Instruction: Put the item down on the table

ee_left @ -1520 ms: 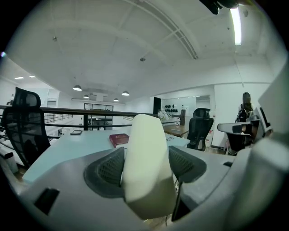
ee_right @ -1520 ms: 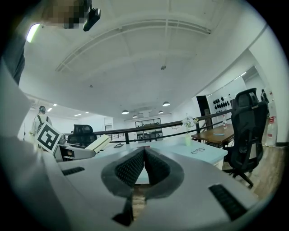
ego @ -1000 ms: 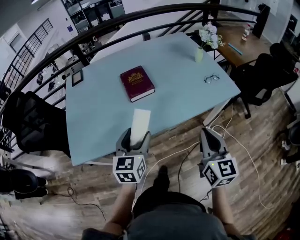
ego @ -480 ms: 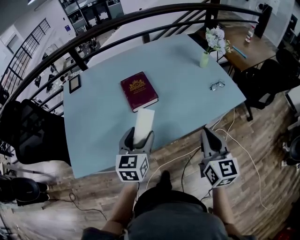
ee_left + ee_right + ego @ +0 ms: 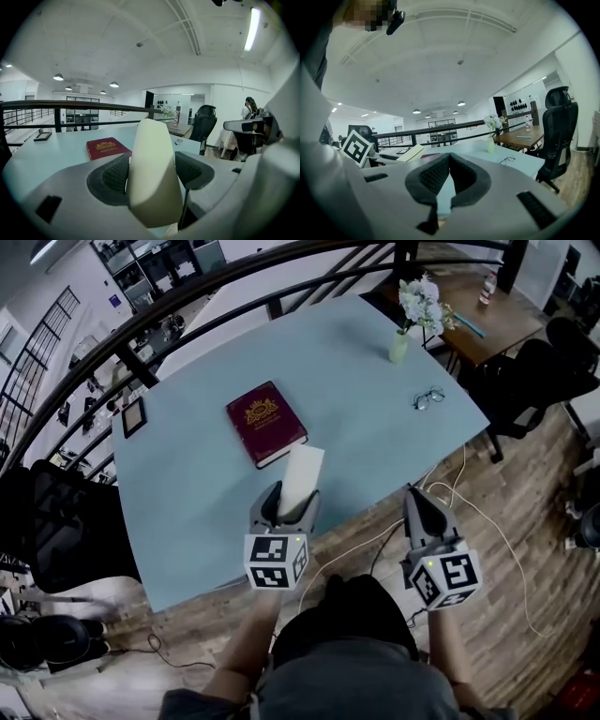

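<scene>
Cream card [image 5: 302,474] now nearer red book [image 5: 265,423], glasses [image 5: 428,398], vase [image 5: 399,348] beyond

Indoor scene, soft even light, wide-angle views.
Ceiling strip light [image 5: 251,28] and round ceiling lamps [image 5: 58,77] glare white. Table [image 5: 187,484] evenly lit, shadows faint. Head view muted and dim. Strong barrel distortion throughout, with black rounded corners in both gripper views. Pale item [image 5: 152,178] close to the lens is soft.

Grey hand-held grippers [image 5: 284,504] [image 5: 418,495], black-white marker cubes [image 5: 276,562]
</scene>
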### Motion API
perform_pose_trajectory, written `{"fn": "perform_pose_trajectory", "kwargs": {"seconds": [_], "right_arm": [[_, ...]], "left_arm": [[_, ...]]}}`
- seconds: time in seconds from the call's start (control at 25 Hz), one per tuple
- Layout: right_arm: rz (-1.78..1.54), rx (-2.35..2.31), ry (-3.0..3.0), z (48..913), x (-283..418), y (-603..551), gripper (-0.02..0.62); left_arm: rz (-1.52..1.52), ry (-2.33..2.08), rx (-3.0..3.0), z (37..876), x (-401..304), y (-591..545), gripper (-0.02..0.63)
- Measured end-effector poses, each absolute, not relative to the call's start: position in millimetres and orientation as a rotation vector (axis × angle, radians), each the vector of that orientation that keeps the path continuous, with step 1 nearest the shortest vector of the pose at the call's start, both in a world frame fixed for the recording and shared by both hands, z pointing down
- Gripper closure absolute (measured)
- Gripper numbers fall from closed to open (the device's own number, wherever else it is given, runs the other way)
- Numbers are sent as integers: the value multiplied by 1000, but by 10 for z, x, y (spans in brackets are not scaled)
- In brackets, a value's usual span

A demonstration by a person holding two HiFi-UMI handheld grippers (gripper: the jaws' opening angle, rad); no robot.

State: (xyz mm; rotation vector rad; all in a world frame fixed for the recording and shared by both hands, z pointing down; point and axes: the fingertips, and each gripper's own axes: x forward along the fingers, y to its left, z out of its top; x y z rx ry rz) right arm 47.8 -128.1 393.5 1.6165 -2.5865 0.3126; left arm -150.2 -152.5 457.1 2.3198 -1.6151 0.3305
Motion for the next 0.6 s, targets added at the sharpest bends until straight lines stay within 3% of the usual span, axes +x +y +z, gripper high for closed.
{"fn": "perform_pose_trajectory", "kwargs": {"seconds": [0.6], "right_arm": [[297,1597,-2605,3925,702,-1849,592]], "left_arm": [[412,-1556,2355,4808,-1012,-2235,296]]}}
